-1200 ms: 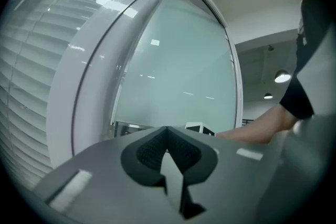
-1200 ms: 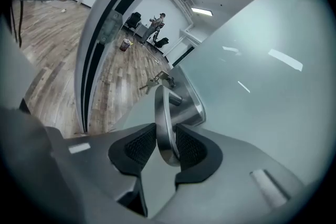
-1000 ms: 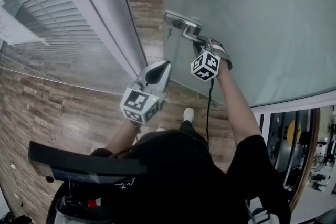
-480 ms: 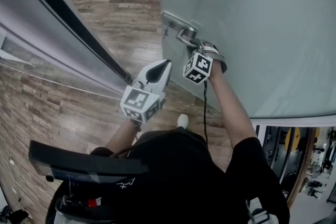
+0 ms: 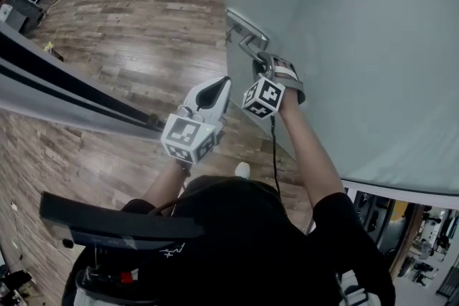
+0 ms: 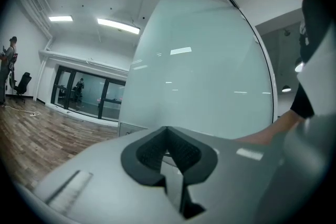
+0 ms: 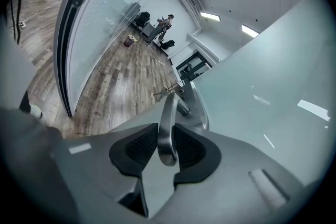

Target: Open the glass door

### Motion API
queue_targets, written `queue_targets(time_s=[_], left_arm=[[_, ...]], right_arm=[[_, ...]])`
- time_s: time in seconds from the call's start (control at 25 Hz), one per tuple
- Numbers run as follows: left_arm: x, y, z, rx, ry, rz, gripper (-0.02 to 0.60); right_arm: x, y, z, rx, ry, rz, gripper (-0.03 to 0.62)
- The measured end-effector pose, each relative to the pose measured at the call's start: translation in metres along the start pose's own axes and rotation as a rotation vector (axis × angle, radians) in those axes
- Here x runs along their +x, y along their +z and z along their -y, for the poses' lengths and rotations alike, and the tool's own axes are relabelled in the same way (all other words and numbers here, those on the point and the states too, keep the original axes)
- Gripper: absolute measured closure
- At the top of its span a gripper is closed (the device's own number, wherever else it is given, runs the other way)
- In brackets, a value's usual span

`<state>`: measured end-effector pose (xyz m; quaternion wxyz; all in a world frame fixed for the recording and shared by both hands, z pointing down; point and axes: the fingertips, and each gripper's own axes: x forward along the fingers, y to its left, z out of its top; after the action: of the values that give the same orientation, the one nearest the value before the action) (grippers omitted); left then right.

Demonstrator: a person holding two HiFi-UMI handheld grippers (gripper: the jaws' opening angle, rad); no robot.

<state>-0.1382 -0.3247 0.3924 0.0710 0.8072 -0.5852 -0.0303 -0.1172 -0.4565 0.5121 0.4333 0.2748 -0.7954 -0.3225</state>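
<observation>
Right gripper (image 5: 258, 67) clamped on metal door handle (image 5: 246, 36), lever pinched between both pads (image 7: 137, 148); jaws just eased open a touch, handle between them and pads touching it. Left gripper (image 5: 219, 88) jaws together, nothing in them, hangs just beside the right one, off the door. Glass door (image 5: 358, 32) frosted, at person's right, handle edge well apart from grey frame (image 5: 64, 93), wood floor (image 5: 143, 18) showing between

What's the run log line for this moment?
right gripper: shut on handle, jaws just opened slightly | left gripper: shut, empty | door: partly open
</observation>
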Motion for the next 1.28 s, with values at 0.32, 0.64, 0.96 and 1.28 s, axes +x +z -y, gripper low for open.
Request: queue_targets(time_s=[0.32,0.64,0.96,1.28], left_arm=[[0.031,-0.003,-0.003,0.010,0.044,0.001,0.581],[0.047,-0.003,0.007,0.023,0.044,-0.020,0.581],[0.071,-0.010,-0.001,0.009,0.007,-0.025,0.581],[0.145,-0.002,-0.005,-0.010,-0.089,-0.023,0.581]], right_arm=[[0.025,-0.013,0.025,0.053,0.026,0.032,0.502],[0.047,-0.037,0.053,0.094,0.002,0.006,0.502],[0.063,-0.056,0.074,0.129,-0.036,-0.028,0.502],[0.079,-0.085,0.098,0.181,-0.057,-0.077,0.502]])
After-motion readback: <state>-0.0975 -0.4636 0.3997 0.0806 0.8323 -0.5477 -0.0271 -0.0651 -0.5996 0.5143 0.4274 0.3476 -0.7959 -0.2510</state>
